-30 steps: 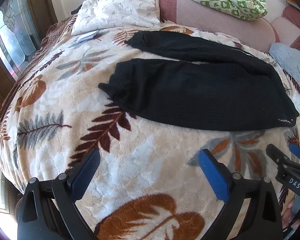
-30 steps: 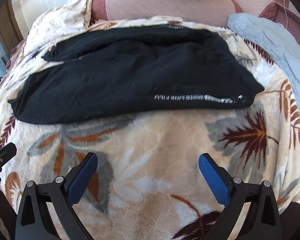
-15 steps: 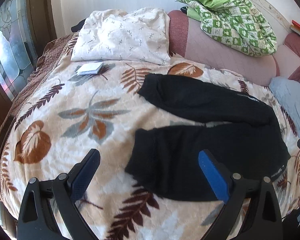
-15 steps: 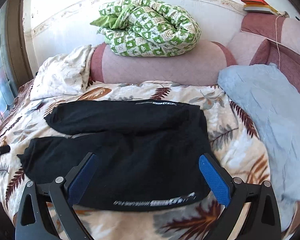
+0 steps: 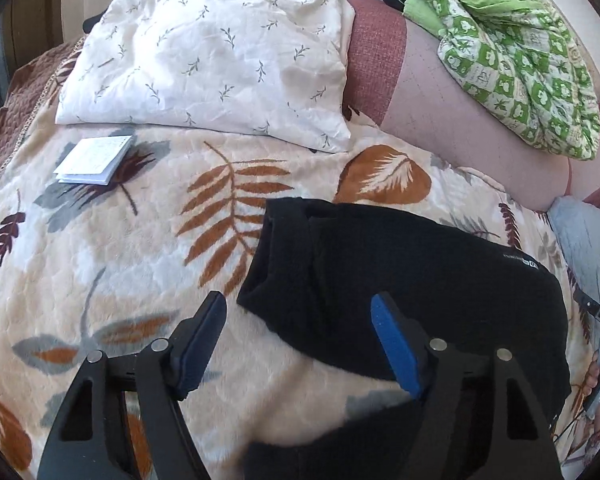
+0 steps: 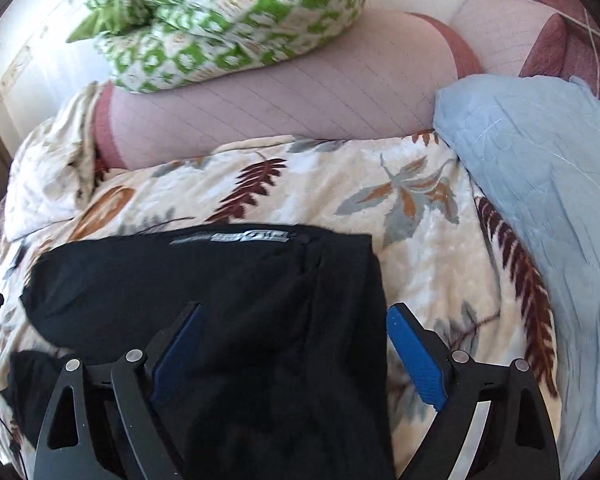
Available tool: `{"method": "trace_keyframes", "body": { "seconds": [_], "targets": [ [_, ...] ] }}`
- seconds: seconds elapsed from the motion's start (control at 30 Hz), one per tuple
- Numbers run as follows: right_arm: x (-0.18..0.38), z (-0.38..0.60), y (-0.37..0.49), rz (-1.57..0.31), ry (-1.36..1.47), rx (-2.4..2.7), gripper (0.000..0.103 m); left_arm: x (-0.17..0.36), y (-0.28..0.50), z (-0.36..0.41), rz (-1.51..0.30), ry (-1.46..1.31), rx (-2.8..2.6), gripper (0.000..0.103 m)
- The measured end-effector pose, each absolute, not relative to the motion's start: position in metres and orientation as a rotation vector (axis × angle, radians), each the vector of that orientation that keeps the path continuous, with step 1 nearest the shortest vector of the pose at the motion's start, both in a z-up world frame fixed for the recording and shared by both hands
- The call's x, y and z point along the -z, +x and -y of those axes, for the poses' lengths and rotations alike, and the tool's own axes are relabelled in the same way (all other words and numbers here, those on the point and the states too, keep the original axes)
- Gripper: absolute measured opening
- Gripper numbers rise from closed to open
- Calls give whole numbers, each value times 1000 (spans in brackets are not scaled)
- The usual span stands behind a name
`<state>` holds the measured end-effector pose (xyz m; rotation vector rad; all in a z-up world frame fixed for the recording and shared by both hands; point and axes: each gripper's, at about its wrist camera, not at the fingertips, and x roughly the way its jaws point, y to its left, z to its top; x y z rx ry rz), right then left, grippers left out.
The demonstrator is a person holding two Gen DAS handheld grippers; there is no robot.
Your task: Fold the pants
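Black pants (image 5: 420, 280) lie spread on a leaf-patterned blanket (image 5: 140, 260), legs pointing left, waistband to the right. My left gripper (image 5: 300, 344) is open and hovers over the cuff end of the far leg. In the right wrist view the pants (image 6: 220, 300) show a grey printed logo along their far edge. My right gripper (image 6: 292, 356) is open and hovers over the waist end, its jaws straddling the right edge of the fabric. Neither gripper holds anything.
A white leaf-print pillow (image 5: 208, 52) and a small white booklet (image 5: 94, 160) lie at the far left. A pink headboard cushion (image 6: 280, 108) carries a green checked quilt (image 6: 228, 28). A light blue blanket (image 6: 540, 180) lies to the right.
Both grippers have moved forward over the bed and now sit above the pants. The pants have not moved.
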<state>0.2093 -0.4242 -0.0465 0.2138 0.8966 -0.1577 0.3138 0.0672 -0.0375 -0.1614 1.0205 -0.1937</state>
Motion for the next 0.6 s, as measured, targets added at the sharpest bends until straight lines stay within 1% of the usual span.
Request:
{"method": "trace_keyframes", "body": {
  "seconds": [0.17,0.33,0.47,0.53,0.57,0.6],
  "targets": [
    [60,443,266,-938,231,143,93,62,361,-70,-1065,-219,212,75],
    [75,432,309,-994,179,78,93,76,387,-60,-1088,-226,241,75],
    [93,424,331,-1034,141,50,93,79,396,-45,-1076,-136,245,79],
    [102,422,338,-1051,136,28,93,80,396,-38,-1077,-98,259,79],
    [105,420,340,-1057,131,23,93,80,395,-35,-1077,-77,268,78],
    [108,419,342,-1066,124,13,93,81,393,-31,-1076,-46,265,74]
  ]
}}
